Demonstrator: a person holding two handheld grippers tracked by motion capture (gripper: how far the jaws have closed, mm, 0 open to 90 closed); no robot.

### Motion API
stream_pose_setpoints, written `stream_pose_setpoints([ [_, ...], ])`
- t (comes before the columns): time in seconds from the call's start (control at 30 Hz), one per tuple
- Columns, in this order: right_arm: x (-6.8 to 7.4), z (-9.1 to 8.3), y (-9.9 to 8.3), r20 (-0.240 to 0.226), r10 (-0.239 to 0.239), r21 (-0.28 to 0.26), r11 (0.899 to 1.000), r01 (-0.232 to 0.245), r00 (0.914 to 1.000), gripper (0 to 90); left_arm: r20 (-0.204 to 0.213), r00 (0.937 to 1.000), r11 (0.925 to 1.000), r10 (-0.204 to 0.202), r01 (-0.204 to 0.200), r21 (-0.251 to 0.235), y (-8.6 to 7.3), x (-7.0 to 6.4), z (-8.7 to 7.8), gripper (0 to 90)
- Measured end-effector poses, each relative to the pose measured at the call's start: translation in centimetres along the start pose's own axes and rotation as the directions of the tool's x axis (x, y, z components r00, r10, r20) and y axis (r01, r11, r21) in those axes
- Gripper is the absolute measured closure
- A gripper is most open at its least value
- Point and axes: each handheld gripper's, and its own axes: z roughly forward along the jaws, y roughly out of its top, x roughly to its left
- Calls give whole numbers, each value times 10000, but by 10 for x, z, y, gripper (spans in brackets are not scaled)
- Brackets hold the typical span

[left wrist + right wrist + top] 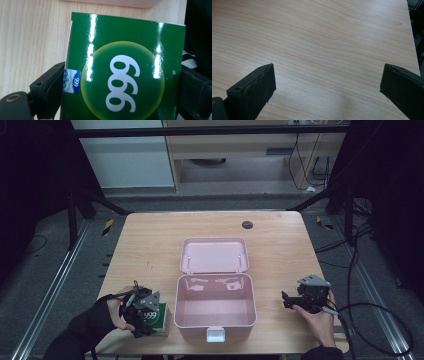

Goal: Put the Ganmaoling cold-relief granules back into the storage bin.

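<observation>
My left gripper (pixel 145 317) clamps the glossy green box (pixel 125 67) marked 999 between its jaws at the table's (pixel 150 245) near-left edge beside the open pink case (pixel 215 307), while my right gripper (pixel 327 85) gapes wide.

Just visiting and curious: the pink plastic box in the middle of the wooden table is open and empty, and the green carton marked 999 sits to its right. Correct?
Nearly. The green carton marked 999 sits left of the open pink plastic box, not right, as the high view shows.
</observation>
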Motion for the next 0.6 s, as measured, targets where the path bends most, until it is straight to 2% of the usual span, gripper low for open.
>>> stream_pose_setpoints([
  [0.53,1,1,0,-14,-52,134,9999,52,10000,5,108,9999,9999,-22,23,-118,-1,0,-1,140],
  [0.6,1,2,0,-31,-55,143,9999,55,10000,5,194,9997,9998,-120,123,-167,-2,-1,-1,142],
])
